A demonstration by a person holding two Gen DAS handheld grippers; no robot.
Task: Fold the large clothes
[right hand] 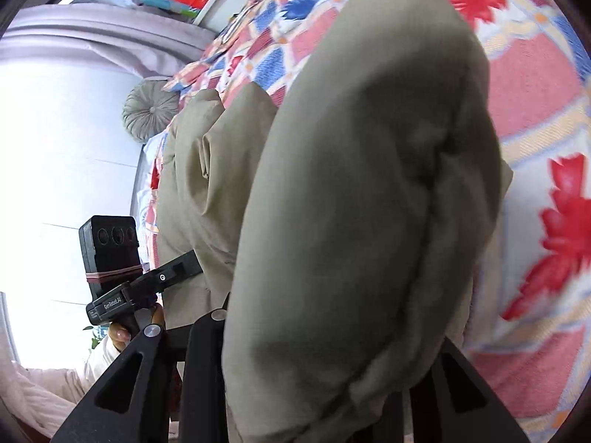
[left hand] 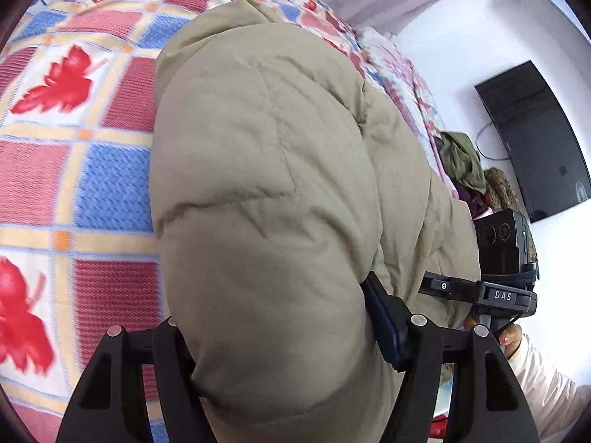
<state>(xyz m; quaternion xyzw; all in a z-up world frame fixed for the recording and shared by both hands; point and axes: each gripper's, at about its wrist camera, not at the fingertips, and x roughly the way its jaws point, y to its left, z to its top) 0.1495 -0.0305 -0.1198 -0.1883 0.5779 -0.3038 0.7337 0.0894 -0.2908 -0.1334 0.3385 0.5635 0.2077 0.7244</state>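
A large khaki padded jacket (left hand: pixel 258 184) lies on a bed and fills the middle of both views; it also shows in the right wrist view (right hand: pixel 362 203). My left gripper (left hand: pixel 280 336) is shut on a thick puffy fold of the jacket, which bulges between its black fingers (left hand: pixel 388 325). My right gripper (right hand: pixel 325 354) is shut on another thick fold of the same jacket, and the cloth hides its fingertips. Each gripper shows in the other's view: the right one (left hand: pixel 480 291) at the right, the left one (right hand: pixel 147 288) at the left.
The bed carries a quilt (left hand: pixel 74 147) with red, blue and cream squares and red leaves. A heap of clothes (left hand: pixel 465 162) lies at the bed's far end. A dark TV (left hand: pixel 535 140) hangs on the white wall. A round grey cushion (right hand: pixel 149 110) sits beside the bed.
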